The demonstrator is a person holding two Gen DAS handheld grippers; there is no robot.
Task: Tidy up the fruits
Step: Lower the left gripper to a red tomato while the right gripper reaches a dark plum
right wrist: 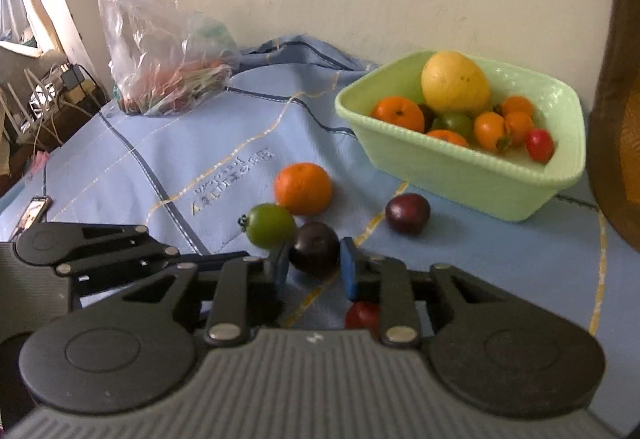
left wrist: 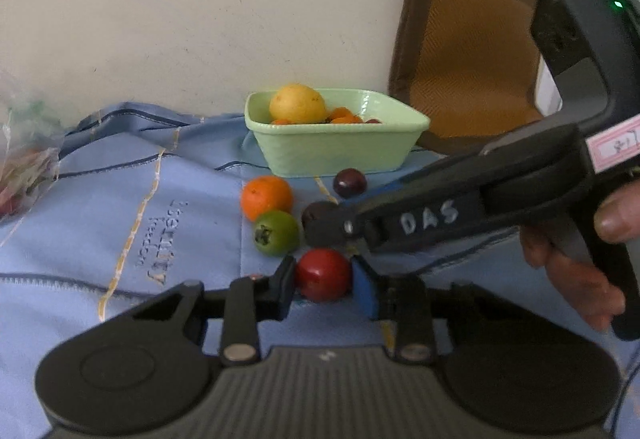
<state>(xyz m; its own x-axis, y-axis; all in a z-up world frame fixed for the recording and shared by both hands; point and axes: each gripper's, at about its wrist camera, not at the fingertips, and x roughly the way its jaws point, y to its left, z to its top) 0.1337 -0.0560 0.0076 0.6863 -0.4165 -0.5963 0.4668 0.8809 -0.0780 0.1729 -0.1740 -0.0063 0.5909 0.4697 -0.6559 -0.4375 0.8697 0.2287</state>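
Sitting at the far left against the wall, a clear plastic bag point(right wrist: 160, 51) with red and green contents slumps on the blue cloth point(right wrist: 160, 159) that covers the counter. Further right, an orange point(right wrist: 303, 187) lies loose on the cloth, with a green fruit point(right wrist: 269, 225) touching its near side. Just right of those, the left gripper point(left wrist: 323, 281) has its fingers point(left wrist: 285, 285) clamped on a red fruit point(left wrist: 323, 279), which rests on the cloth between the blue pads. The right gripper point(right wrist: 314, 265) reaches in from the right of the left one, held by a hand point(left wrist: 576, 259) on its handle; its fingers point(right wrist: 349, 267) are closed on a dark purple fruit point(right wrist: 315, 247) lying next to the green fruit, and in the right wrist view the red fruit shows just below them. A second dark purple fruit point(right wrist: 408, 213) lies apart, near the front wall of the pale green tub point(right wrist: 472, 179). The tub stands at the right rear of the cloth and holds a large yellow fruit point(right wrist: 455, 83), several small orange fruits point(right wrist: 399, 113), a green one and a small red one point(right wrist: 539, 145). Behind the tub at the far right, a brown woven cushion point(left wrist: 460, 51) leans against the wall.
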